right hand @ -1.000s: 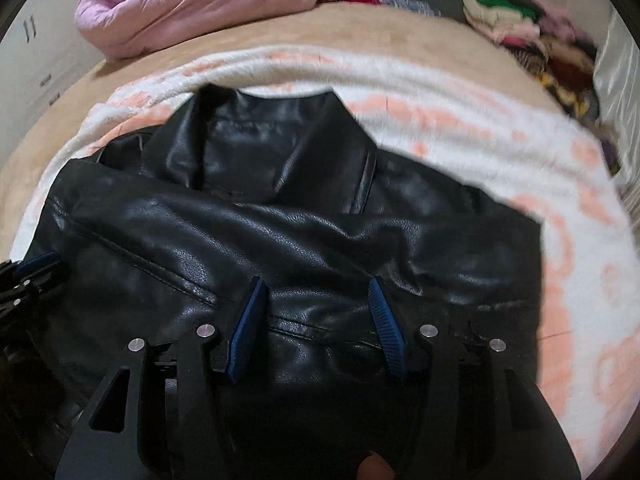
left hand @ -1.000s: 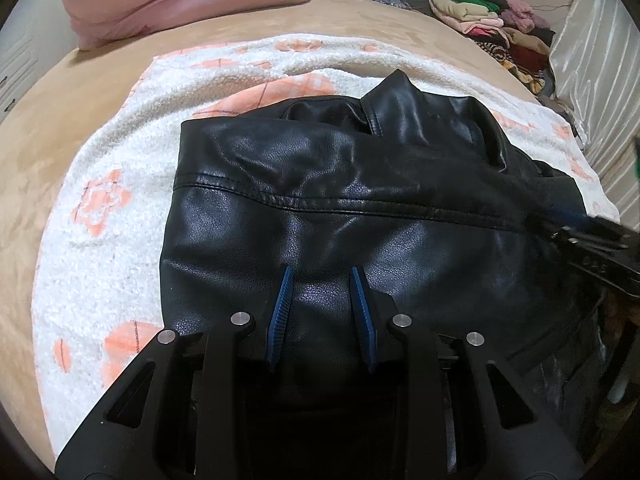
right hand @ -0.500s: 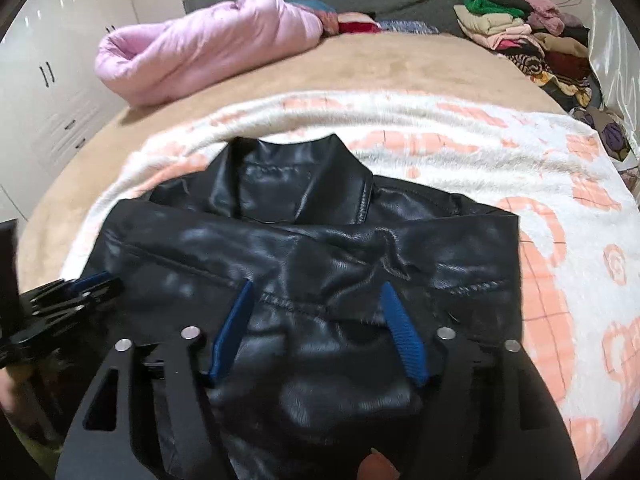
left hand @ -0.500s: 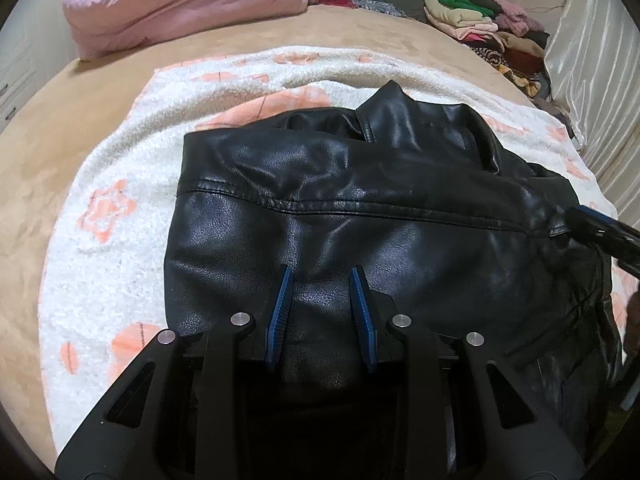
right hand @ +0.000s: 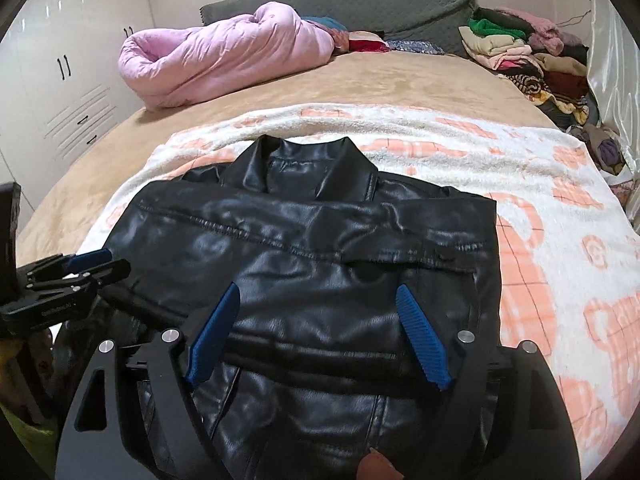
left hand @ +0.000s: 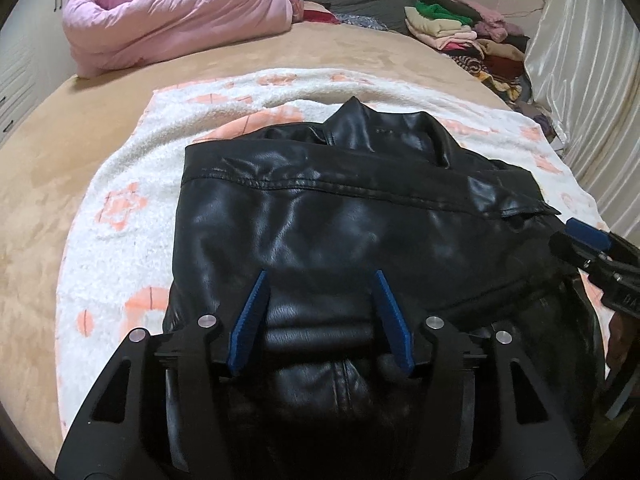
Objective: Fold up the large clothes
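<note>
Our left gripper [left hand: 320,314] hangs over the black jacket [left hand: 340,216], fingers spreading apart with nothing pinched between them. The jacket lies folded on the flowered blanket [left hand: 120,208] near the bed's [left hand: 60,128] front edge, collar toward the headboard, its long axis now running across the bed. Our right gripper [right hand: 318,334] is likewise letting its fingers widen, holding nothing. We judge the stiff, slick leather may spring back open at the fold, or slide off the near edge.
</note>
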Demonstrator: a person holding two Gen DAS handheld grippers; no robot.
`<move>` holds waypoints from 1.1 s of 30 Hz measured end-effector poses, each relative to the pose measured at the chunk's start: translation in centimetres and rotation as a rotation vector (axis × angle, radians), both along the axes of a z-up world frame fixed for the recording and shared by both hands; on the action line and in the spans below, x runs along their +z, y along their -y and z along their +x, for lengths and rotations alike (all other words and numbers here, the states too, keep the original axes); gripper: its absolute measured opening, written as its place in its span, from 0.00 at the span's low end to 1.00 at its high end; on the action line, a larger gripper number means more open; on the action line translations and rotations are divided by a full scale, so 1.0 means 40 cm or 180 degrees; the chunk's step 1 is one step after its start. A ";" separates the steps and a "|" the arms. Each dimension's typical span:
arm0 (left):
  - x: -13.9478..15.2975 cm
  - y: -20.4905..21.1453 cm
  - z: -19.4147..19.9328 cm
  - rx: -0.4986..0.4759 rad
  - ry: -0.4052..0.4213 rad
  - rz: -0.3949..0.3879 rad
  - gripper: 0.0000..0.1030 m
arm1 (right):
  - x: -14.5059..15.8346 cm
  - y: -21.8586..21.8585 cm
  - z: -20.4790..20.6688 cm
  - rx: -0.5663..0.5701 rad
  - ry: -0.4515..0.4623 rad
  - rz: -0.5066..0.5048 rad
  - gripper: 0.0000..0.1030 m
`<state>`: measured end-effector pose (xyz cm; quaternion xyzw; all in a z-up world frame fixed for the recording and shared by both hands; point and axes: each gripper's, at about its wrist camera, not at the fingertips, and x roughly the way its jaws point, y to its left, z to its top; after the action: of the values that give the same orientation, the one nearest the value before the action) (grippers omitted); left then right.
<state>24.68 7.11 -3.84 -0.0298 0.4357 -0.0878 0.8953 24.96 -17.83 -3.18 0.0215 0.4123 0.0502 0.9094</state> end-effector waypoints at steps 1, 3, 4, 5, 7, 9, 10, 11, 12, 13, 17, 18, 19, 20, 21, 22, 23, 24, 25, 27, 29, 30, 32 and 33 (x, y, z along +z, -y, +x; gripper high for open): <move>-0.001 0.000 -0.004 -0.0004 -0.0001 -0.0006 0.46 | -0.001 -0.005 -0.006 0.0007 0.0008 -0.0014 0.77; -0.002 0.002 -0.011 -0.0010 -0.0005 -0.0009 0.46 | -0.004 -0.011 -0.007 0.0006 0.0018 -0.0024 0.77; -0.004 0.002 -0.013 -0.0011 -0.0012 -0.0008 0.46 | -0.007 -0.014 -0.009 0.0010 0.0013 -0.0033 0.77; -0.009 0.001 -0.014 -0.0008 -0.0039 -0.0012 0.46 | -0.010 -0.016 -0.008 0.0015 0.0002 -0.0043 0.77; -0.019 0.000 -0.014 0.0010 -0.0077 -0.0022 0.46 | -0.018 -0.014 -0.006 0.0016 -0.0033 -0.0031 0.77; -0.031 0.002 -0.016 0.0017 -0.0110 -0.0025 0.46 | -0.029 -0.008 -0.004 -0.0005 -0.0079 -0.0005 0.77; -0.037 0.001 -0.015 0.0023 -0.0126 -0.0031 0.46 | -0.035 -0.004 -0.003 -0.0022 -0.0090 -0.0017 0.77; -0.045 0.001 -0.012 0.0024 -0.0146 -0.0030 0.46 | -0.040 -0.002 -0.003 -0.0037 -0.0109 -0.0022 0.77; -0.051 0.002 -0.014 0.0013 -0.0158 -0.0022 0.46 | -0.051 0.003 0.000 -0.0063 -0.0151 -0.0027 0.77; -0.055 0.003 -0.014 0.0009 -0.0161 -0.0010 0.46 | -0.062 0.008 0.003 -0.0078 -0.0206 -0.0014 0.77; -0.072 0.009 -0.007 0.0001 -0.0177 0.0011 0.46 | -0.122 0.021 0.017 -0.0098 -0.0472 -0.0008 0.76; -0.075 0.008 -0.006 0.0000 -0.0184 0.0002 0.46 | -0.132 0.017 0.018 -0.0089 -0.0482 -0.0039 0.76; -0.078 0.006 -0.005 -0.0001 -0.0187 -0.0005 0.46 | -0.141 0.013 0.019 -0.0087 -0.0485 -0.0073 0.76; -0.080 0.005 -0.005 -0.0004 -0.0185 -0.0005 0.46 | -0.145 0.012 0.019 -0.0095 -0.0478 -0.0082 0.76; -0.081 0.007 -0.006 -0.0008 -0.0179 0.0006 0.46 | -0.145 0.009 0.018 -0.0100 -0.0471 -0.0094 0.76; -0.081 0.008 -0.006 -0.0011 -0.0175 0.0015 0.46 | -0.144 0.008 0.017 -0.0098 -0.0466 -0.0107 0.76; -0.081 0.008 -0.006 -0.0010 -0.0174 0.0019 0.46 | -0.140 0.008 0.017 -0.0097 -0.0460 -0.0106 0.76; -0.080 0.007 -0.006 -0.0004 -0.0178 0.0016 0.46 | -0.134 0.009 0.016 -0.0100 -0.0446 -0.0090 0.76; -0.080 0.007 -0.006 0.0000 -0.0178 0.0013 0.46 | -0.126 0.010 0.013 -0.0106 -0.0415 -0.0066 0.77; -0.076 0.006 -0.006 0.0008 -0.0174 -0.0004 0.46 | -0.107 0.015 0.003 -0.0120 -0.0328 -0.0009 0.77; -0.072 0.003 -0.008 0.0016 -0.0163 -0.0027 0.46 | -0.089 0.020 -0.004 -0.0131 -0.0264 0.0048 0.77; -0.069 0.002 -0.009 0.0016 -0.0157 -0.0042 0.48 | -0.084 0.020 -0.007 -0.0133 -0.0247 0.0056 0.77; -0.063 0.000 -0.011 0.0016 -0.0144 -0.0062 0.49 | -0.074 0.021 -0.012 -0.0146 -0.0214 0.0065 0.79; -0.061 0.001 -0.012 0.0018 -0.0143 -0.0063 0.50 | -0.070 0.022 -0.013 -0.0158 -0.0202 0.0071 0.84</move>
<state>24.20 7.08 -6.27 -0.0418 0.4547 -0.0888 0.8852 24.44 -18.72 -5.97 0.0435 0.4397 0.0315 0.8966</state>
